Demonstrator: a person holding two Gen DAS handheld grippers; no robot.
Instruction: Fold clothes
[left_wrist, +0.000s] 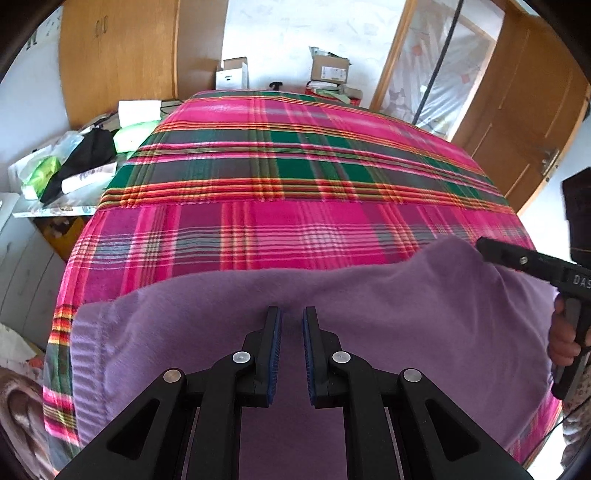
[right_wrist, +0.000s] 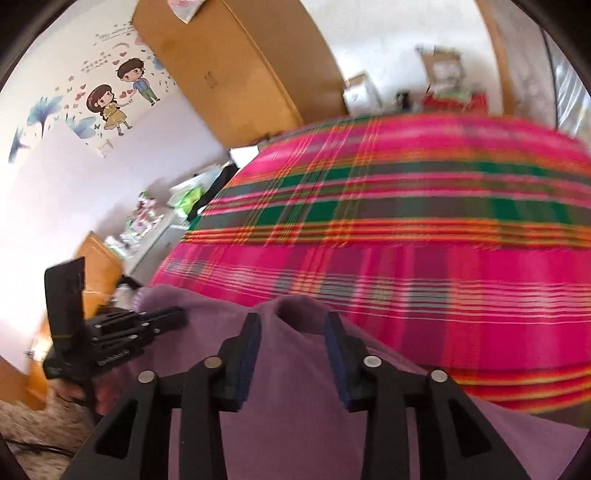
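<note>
A purple garment (left_wrist: 369, 314) lies on the near part of a bed with a pink and green plaid cover (left_wrist: 295, 166). My left gripper (left_wrist: 291, 314) hovers just over the garment's middle, its fingers a small gap apart and nothing between them. My right gripper (right_wrist: 293, 317) is open, with a raised fold of the purple garment (right_wrist: 291, 306) standing between its fingers. The right gripper also shows in the left wrist view (left_wrist: 480, 245) at the garment's right far corner. The left gripper shows in the right wrist view (right_wrist: 173, 317) at the left.
A cluttered side table (left_wrist: 74, 166) with bags and boxes stands left of the bed. Cardboard boxes (left_wrist: 328, 70) sit beyond the bed's far end. A wooden wardrobe (left_wrist: 122, 55) is at the back left, a wooden door (left_wrist: 524, 122) at the right.
</note>
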